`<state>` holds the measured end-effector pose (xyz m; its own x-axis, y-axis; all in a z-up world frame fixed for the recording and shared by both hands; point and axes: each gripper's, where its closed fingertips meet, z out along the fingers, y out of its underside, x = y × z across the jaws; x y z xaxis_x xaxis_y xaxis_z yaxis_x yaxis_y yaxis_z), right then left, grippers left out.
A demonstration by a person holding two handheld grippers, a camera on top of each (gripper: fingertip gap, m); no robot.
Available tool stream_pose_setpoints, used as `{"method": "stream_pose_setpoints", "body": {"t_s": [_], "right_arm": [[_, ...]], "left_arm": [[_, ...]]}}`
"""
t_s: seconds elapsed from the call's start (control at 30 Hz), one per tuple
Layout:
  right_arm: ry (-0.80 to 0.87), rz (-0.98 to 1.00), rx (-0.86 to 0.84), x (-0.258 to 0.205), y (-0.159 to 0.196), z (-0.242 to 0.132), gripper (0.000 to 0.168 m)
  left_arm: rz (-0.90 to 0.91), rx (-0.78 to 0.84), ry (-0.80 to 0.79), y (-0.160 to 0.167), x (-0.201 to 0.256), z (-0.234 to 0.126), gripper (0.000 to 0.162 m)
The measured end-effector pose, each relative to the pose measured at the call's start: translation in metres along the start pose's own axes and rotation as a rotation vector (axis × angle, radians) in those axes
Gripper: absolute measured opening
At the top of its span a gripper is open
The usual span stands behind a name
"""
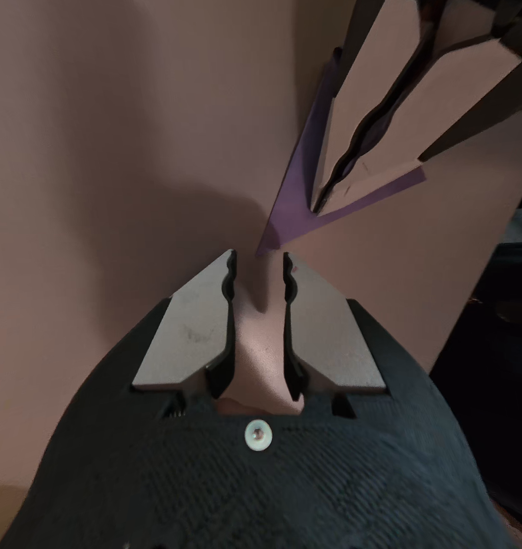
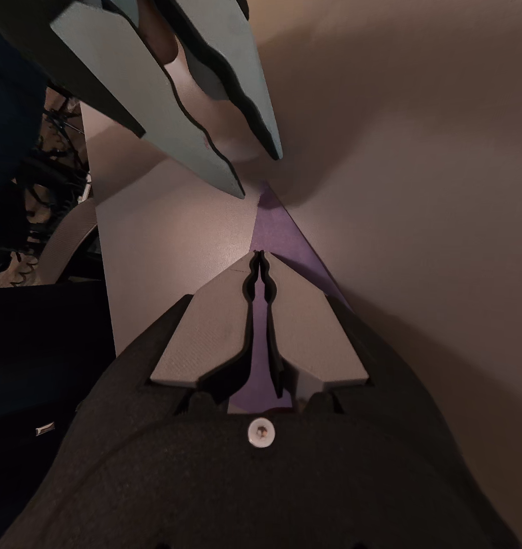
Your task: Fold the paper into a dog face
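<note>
A purple paper (image 1: 286, 219), folded into a narrow triangle, lies on the pale table (image 1: 105, 148). Its pointed corner, with a small darker fold, ends just in front of my left gripper (image 1: 259, 255), which is open and empty, a jaw on either side of the tip. My right gripper (image 1: 317, 208) comes in from the upper right, shut, with its tips down on the paper near one edge. In the right wrist view the shut right gripper (image 2: 259, 252) sits on the paper (image 2: 280, 231), and the open left gripper (image 2: 261, 176) hangs beyond the paper's far point.
The table edge (image 2: 98, 237) runs down the left of the right wrist view. Past it are a grey chair back (image 2: 66, 237) and dark cables (image 2: 46, 166). In the left wrist view the table ends at the right beside a dark area (image 1: 491, 326). The left gripper's tips are roughly 5 cm from the right gripper's.
</note>
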<state>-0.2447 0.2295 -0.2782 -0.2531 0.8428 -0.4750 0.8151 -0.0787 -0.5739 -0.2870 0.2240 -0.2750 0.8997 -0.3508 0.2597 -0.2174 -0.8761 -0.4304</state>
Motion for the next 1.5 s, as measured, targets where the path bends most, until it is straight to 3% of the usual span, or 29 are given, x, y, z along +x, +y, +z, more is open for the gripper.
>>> {"method": "stream_pose_setpoints", "body": {"t_s": [0.33, 0.53, 0.77, 1.1, 1.5], "right_arm": [[-0.019, -0.049, 0.039, -0.010, -0.005, -0.015, 0.000], [-0.002, -0.034, -0.038, -0.003, 0.010, -0.009, 0.000], [-0.025, -0.014, -0.040, -0.004, 0.011, -0.007, 0.000], [-0.017, -0.030, -0.009, -0.006, 0.006, -0.014, 0.000], [-0.020, -0.034, -0.008, -0.008, 0.007, -0.014, 0.000]], "left_arm": [[0.037, -0.027, -0.001, -0.001, 0.007, 0.002, 0.036], [-0.001, 0.002, 0.081, -0.005, 0.012, 0.003, 0.037], [-0.001, -0.018, 0.099, -0.004, 0.017, 0.007, 0.018], [0.011, -0.058, 0.078, 0.003, 0.019, 0.001, 0.038], [0.007, -0.083, 0.102, 0.005, 0.024, 0.002, 0.036]]}}
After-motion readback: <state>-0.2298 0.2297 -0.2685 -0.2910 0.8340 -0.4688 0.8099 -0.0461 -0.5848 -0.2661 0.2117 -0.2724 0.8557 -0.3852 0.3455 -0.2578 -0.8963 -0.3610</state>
